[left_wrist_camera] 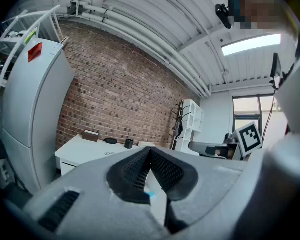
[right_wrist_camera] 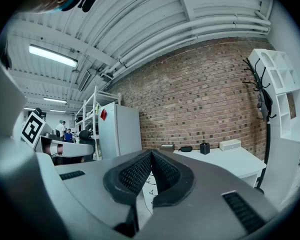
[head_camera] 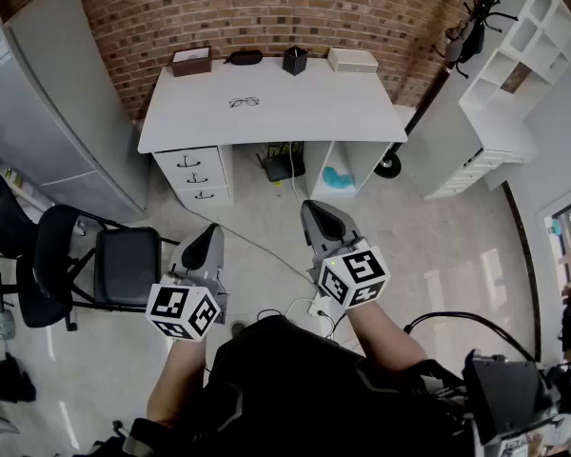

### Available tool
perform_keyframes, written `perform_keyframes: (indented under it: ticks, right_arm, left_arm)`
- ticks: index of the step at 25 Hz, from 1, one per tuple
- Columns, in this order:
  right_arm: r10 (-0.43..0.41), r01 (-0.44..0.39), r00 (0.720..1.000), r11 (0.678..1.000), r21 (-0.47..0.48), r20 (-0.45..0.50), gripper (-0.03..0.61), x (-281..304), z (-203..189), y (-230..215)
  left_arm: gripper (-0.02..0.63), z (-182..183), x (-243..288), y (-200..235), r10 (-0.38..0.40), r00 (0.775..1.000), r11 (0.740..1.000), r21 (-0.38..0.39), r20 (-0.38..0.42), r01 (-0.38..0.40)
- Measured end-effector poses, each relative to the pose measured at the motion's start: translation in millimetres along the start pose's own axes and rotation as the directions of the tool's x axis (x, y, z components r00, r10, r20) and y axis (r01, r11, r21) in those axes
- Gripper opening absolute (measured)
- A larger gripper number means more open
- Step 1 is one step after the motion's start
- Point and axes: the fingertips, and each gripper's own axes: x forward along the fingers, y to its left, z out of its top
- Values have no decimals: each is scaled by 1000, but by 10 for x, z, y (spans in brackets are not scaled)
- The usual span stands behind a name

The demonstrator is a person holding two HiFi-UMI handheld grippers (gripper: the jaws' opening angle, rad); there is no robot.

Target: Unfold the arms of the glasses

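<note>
Fingers [left_wrist_camera: 132,171] of the left gripper [head_camera: 207,232] are closed together with nothing between them, their dark ribbed pads meeting at the tip. The fingers [right_wrist_camera: 135,174] of the right gripper [head_camera: 316,209] are likewise pressed together and empty. Both grippers are held level over the floor [head_camera: 438,255], side by side and apart from each other, pointing toward the desk [head_camera: 305,112] and well short of it.

The glasses [head_camera: 245,102] lie on the white desk, left of its middle, clear of everything else on it. Whether their arms are folded is too small to tell. Along the back edge, by the brick wall [head_camera: 266,8], stand a brown box [head_camera: 191,61], a black case [head_camera: 245,57], a black cup [head_camera: 295,60] and a white box [head_camera: 352,60]. A black chair [head_camera: 124,269] stands on the floor just left of the left gripper.
</note>
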Motion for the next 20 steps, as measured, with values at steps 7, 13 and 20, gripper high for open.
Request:
perform_keyframes:
  ticks: [7, 13, 20]
  right_arm:
    - [-5, 5, 1000, 1000, 8, -4, 8, 8, -5, 20]
    - [-11, 10, 1000, 1000, 14, 14, 8, 5, 6, 37]
    - [-5, 5, 1000, 1000, -2, -4, 8, 93, -44, 183]
  left_arm:
    - [8, 11, 4, 17, 1, 1000, 1000, -4, -3, -1]
    - [8, -9, -10, 34, -6, 1000, 1000, -5, -15, 6]
    - [8, -38, -66, 141, -18, 1000, 1000, -20, -21, 18]
